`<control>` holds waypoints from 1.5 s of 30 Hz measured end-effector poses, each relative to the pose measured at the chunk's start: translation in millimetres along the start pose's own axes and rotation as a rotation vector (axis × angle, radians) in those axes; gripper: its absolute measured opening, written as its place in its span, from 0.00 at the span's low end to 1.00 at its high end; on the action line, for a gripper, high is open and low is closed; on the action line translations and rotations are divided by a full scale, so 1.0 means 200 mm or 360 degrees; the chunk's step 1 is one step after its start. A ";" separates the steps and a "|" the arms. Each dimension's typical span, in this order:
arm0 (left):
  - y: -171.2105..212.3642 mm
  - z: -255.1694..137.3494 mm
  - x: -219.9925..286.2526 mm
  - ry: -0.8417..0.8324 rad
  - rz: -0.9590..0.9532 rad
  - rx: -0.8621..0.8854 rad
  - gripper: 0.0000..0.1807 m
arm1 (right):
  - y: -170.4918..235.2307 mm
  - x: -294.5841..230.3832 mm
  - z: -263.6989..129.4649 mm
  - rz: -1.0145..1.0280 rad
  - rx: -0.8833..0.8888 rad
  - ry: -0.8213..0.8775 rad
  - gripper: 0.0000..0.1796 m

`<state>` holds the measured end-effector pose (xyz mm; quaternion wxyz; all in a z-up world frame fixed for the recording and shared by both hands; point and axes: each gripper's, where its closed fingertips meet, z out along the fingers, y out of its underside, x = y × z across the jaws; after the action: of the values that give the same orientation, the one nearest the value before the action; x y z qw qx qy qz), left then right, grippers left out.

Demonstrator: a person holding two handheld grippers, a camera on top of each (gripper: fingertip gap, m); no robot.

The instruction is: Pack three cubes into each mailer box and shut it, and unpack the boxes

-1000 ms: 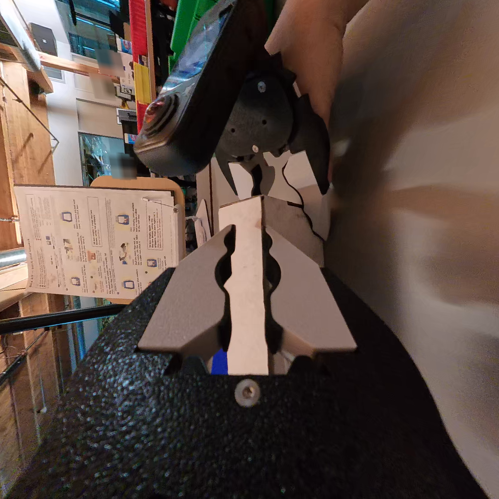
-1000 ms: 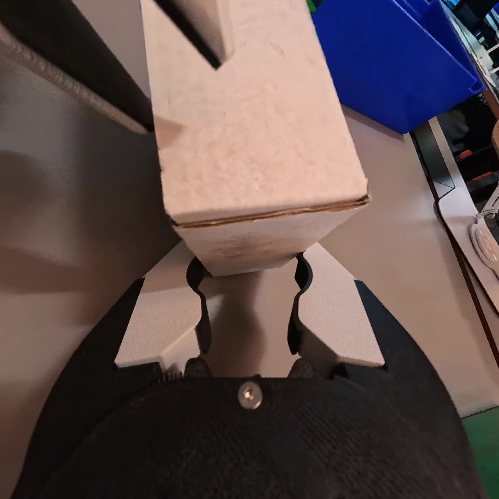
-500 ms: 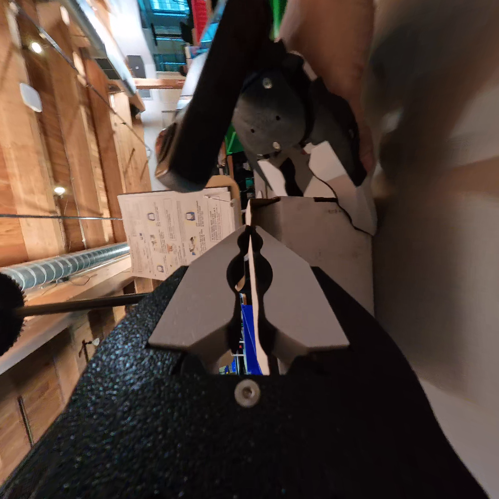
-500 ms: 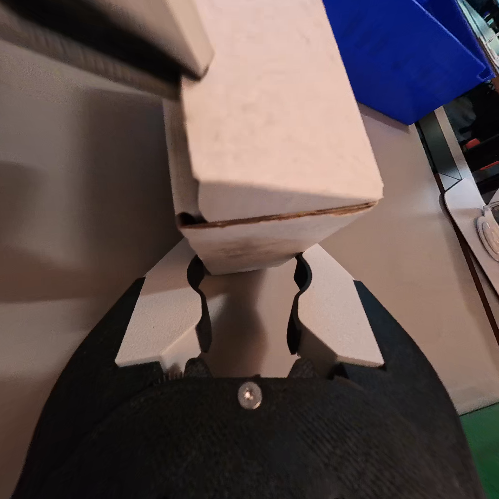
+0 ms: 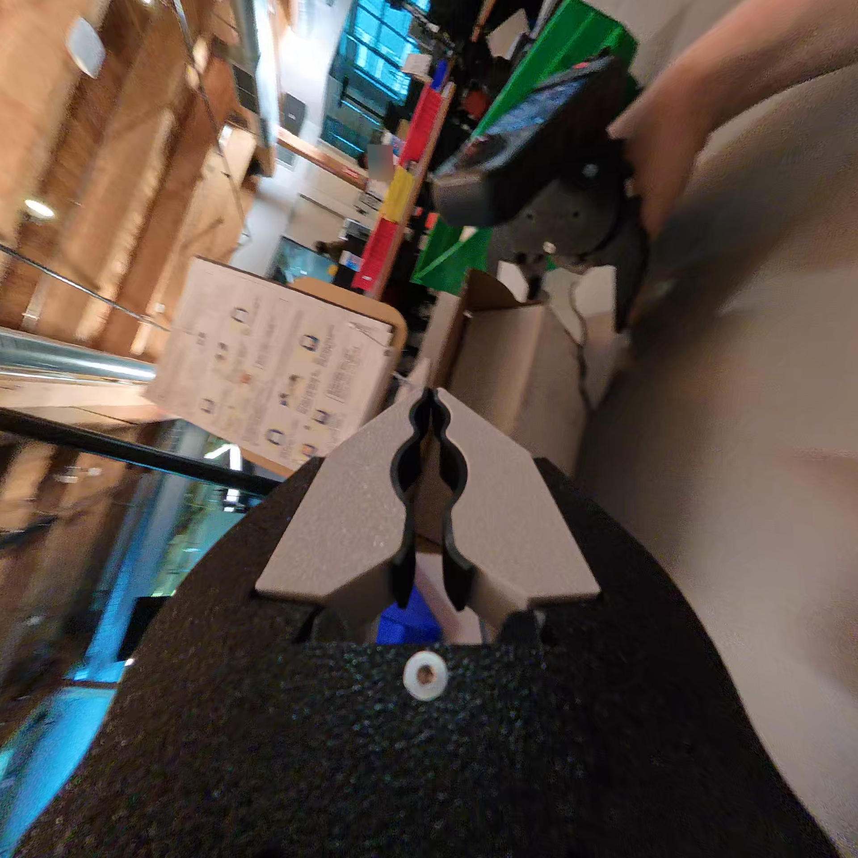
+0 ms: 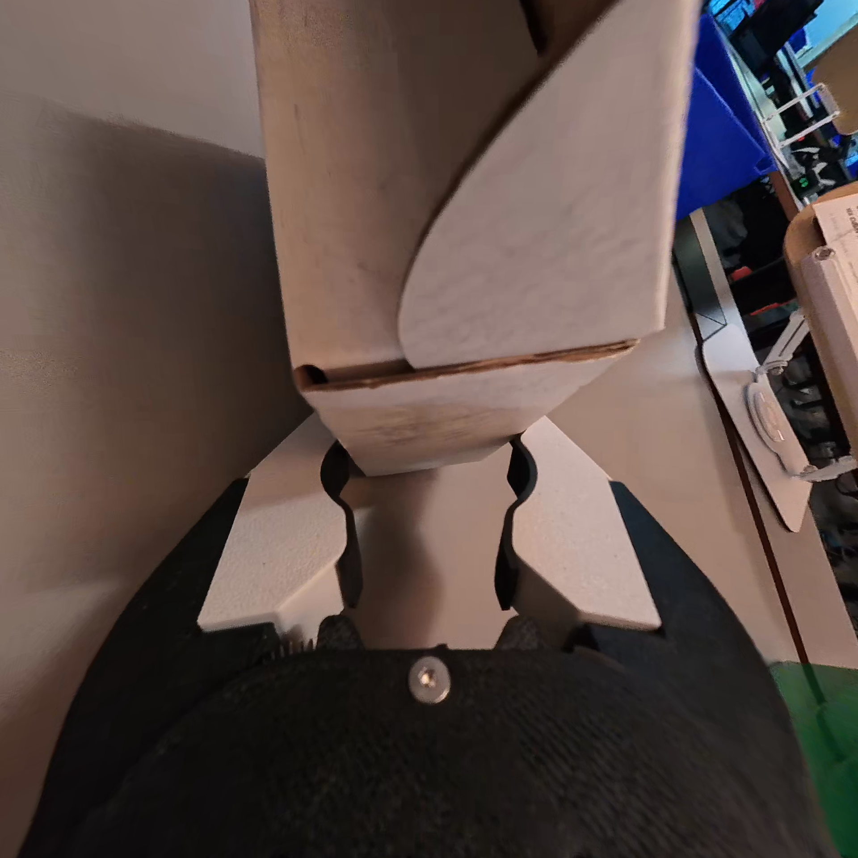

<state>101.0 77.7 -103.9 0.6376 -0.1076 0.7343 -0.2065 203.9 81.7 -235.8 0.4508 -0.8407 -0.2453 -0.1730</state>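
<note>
A white cardboard mailer box (image 6: 371,195) is held up over the table. My right gripper (image 6: 429,457) is shut on the box's near end wall. The lid's rounded side ear (image 6: 534,241) stands out from the box side, so the lid is partly lifted. My left gripper (image 5: 429,397) has its fingertips pressed together, with a thin card edge that looks like the lid flap between them. The box (image 5: 510,367) shows beyond it in the left wrist view, with the right gripper (image 5: 557,232) and a hand (image 5: 673,139) behind it. No cubes are visible.
The beige table (image 6: 116,325) lies under the box. A blue bin (image 6: 715,153) stands at the back right. A clipboard with an instruction sheet (image 5: 278,367) stands past the table edge, also in the right wrist view (image 6: 831,288). A green bin (image 5: 534,93) is behind the right gripper.
The box lid has swung away from the box body and its rounded ear has come out. The left gripper has turned and pulled back with the flap edge. The right gripper's hold is unchanged.
</note>
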 end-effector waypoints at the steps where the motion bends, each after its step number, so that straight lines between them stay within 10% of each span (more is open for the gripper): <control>1: 0.04 -0.01 0.04 0.0047 -0.0047 -0.0021 0.00 | 0.01 0.01 -0.01 -0.0004 -0.0003 0.0014 0.38; 12: 0.33 0.13 0.07 -0.0009 -0.0026 -0.0467 0.00 | 0.01 -0.03 -0.05 -0.0019 0.0078 -0.0062 0.38; 17: 0.36 0.19 0.04 0.0130 0.0004 -0.0547 0.00 | -0.03 0.02 -0.19 0.0117 0.0132 -0.0066 0.60; 23: 0.35 0.18 0.05 0.0056 0.0117 -0.0540 0.00 | -0.42 0.18 -0.51 -0.0102 0.0552 0.0299 0.39; 29: 0.30 0.14 0.11 0.0085 0.0146 -0.0472 0.00 | -0.47 0.12 -0.44 -0.0461 0.0284 0.0313 0.00; 45: 0.17 0.18 0.13 0.0013 -0.0081 -0.0340 0.00 | -0.47 0.08 -0.44 -0.0323 0.0210 0.0182 0.00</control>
<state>136.5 91.6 -145.6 0.6141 -0.1928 0.7518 -0.1435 157.6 55.8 -118.4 0.4985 -0.7689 -0.3137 -0.2489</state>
